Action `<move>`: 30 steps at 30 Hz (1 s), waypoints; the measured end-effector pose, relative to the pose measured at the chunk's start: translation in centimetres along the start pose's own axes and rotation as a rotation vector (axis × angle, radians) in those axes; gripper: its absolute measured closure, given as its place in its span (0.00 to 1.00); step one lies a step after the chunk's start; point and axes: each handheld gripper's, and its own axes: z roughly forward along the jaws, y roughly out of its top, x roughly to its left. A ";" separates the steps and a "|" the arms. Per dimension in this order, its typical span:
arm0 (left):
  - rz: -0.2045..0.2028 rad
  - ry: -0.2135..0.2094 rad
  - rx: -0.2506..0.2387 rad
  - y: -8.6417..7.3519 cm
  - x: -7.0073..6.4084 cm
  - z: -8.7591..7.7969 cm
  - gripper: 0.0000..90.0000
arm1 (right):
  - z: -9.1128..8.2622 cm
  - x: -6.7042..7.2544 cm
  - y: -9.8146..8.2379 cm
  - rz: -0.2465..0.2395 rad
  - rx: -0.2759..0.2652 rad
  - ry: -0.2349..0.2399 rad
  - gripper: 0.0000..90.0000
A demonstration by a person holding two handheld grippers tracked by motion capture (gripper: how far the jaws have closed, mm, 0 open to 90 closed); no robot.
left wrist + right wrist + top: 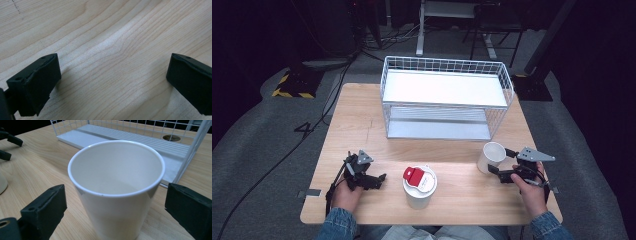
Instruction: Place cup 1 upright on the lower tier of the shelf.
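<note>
Standing upright near the table's right edge, white cup sits between right gripper's spread jaws, unpinched.

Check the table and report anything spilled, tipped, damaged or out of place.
Nothing stands out. The open white cup stands upright and empty between the right gripper's open jaws, the lidded cup with its red tab is upright, and the wire rack sits square on the dry wooden table.
</note>
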 end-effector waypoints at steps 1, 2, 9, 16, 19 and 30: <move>0.000 -0.003 0.001 0.0 0.0 0.0 0.00 | 0.2 0.0 0.0 -0.002 0.003 0.001 0.05; 0.000 -0.001 -0.001 0.0 0.0 0.0 0.00 | 0.5 0.1 0.0 -0.005 0.006 0.003 0.05; 0.000 -0.004 0.000 0.0 0.0 0.0 0.00 | 1.5 0.2 -0.2 -0.005 0.016 -0.006 0.08; 0.000 -0.003 0.003 0.0 0.0 0.0 0.00 | 1.6 0.2 -0.4 -0.055 0.034 -0.027 0.24; 0.000 -0.001 -0.001 0.0 0.0 0.0 0.00 | 1.6 0.2 -0.4 -0.060 0.039 -0.026 0.24; -0.001 -0.003 0.003 0.0 0.0 0.0 0.00 | 1.6 0.3 -0.3 -0.096 0.038 -0.029 0.24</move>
